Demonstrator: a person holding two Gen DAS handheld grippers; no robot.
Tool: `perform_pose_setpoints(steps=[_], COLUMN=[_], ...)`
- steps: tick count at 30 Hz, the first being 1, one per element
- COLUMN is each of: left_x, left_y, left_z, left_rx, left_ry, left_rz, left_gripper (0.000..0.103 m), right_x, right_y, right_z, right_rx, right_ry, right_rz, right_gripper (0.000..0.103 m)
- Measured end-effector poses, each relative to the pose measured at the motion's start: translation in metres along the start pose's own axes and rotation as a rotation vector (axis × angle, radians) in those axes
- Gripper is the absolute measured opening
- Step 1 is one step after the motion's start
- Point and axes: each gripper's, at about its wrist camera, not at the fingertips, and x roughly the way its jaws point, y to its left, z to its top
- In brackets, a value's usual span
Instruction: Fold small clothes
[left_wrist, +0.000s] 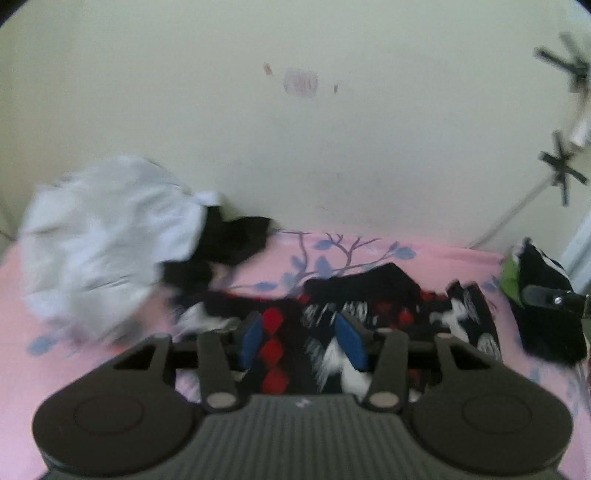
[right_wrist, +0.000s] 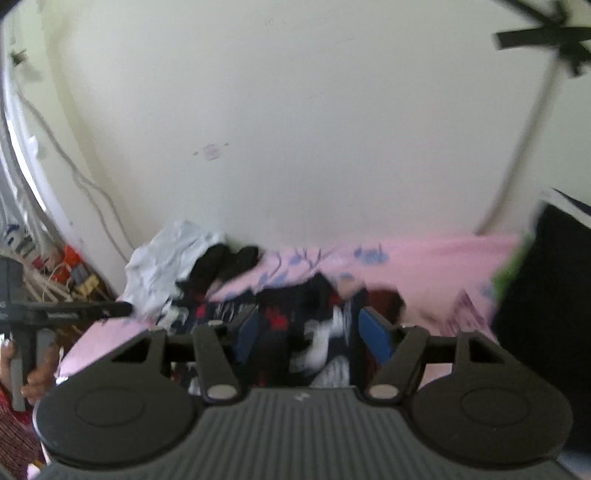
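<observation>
Black patterned garment (left_wrist: 369, 317), splashed red and white, lay spread across pink sheet (left_wrist: 92, 369), near white cloth heap (left_wrist: 99, 243). Hung between parted blue pads of left gripper (left_wrist: 301, 341) and right gripper (right_wrist: 314, 332); pinched or loose, impossible to tell through blur.

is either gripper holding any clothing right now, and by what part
Nothing is clearly held. Both the left gripper and right gripper stand open over the patterned dark garment; the blur hides whether the pads touch the cloth.
</observation>
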Motion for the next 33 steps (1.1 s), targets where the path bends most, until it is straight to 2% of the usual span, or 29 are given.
perform_pose_setpoints(steps=[3,5,8,9,10,11,12,13,14,16,20,23,28,33], left_x=[0.060,0.100,0.140,0.145,0.144,0.143,0.142,0.138,0.135,0.125,0.082,0.032,-0.057,-0.111], left_y=[-0.015,-0.016,-0.013,-0.011,-0.011,-0.013,-0.014,-0.016,-0.019,-0.023,-0.031,-0.040,-0.041,-0.036], left_z=[0.026,0.035,0.034,0.032,0.030,0.029,0.028,0.027,0.028,0.029,0.032,0.018,-0.039,-0.113], left_rx=[0.035,0.028,0.012,0.007,0.020,0.033,0.033,0.033,0.043,0.054,0.056,0.086,0.071,0.041], left_ry=[0.065,0.141,0.244,0.249,0.228,0.226,0.223,0.207,0.193,0.145,0.039,-0.051,-0.170,-0.170], left_rz=[0.040,0.050,0.106,0.097,0.086,0.058,0.023,0.028,0.036,0.038,-0.002,-0.018,-0.084,-0.117], left_gripper=[0.048,0.062,0.061,0.062,0.050,0.025,0.017,0.009,0.010,0.009,0.009,0.009,0.009,0.010], right_x=[0.055,0.088,0.124,0.136,0.148,0.156,0.163,0.164,0.162,0.152,0.102,0.046,-0.044,-0.093], right_y=[-0.008,-0.013,-0.015,-0.015,-0.015,-0.016,-0.016,-0.013,-0.009,-0.006,0.015,0.044,0.098,0.120], right_z=[0.020,0.027,0.027,0.026,0.024,0.022,0.019,0.016,0.014,0.013,0.014,0.004,-0.051,-0.129], right_rx=[0.026,0.036,0.005,-0.009,-0.017,-0.020,-0.029,-0.061,-0.092,-0.104,-0.147,-0.239,-0.431,-0.500], right_ry=[0.065,0.116,0.173,0.190,0.208,0.229,0.260,0.250,0.245,0.214,0.101,0.019,-0.075,-0.071], right_rz=[-0.021,-0.014,-0.005,-0.011,-0.013,-0.002,0.024,0.032,0.027,0.036,0.058,0.087,0.112,0.082], right_gripper=[0.068,0.069,0.075,0.075,0.074,0.069,0.061,0.045,0.026,0.017,0.014,0.014,0.014,0.014])
